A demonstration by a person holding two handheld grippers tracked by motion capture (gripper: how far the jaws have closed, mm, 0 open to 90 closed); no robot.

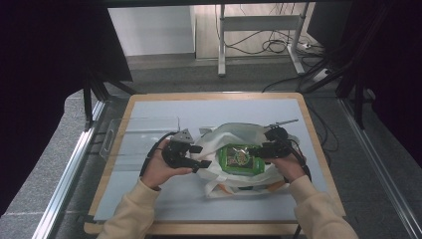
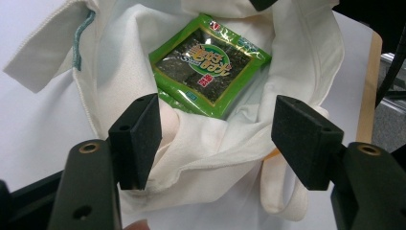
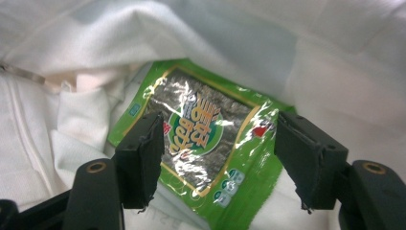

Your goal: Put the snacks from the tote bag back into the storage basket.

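White tote bag, clear tray beside

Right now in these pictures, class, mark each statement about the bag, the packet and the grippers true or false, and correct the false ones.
1. The green seaweed snack packet lies inside the white cloth bag. True.
2. The left gripper is clamped shut on the bag. False: its jaws stand open over the cloth.
3. The right gripper is open above the packet. True.
4. The bag stands on the floor. False: it lies on the table.
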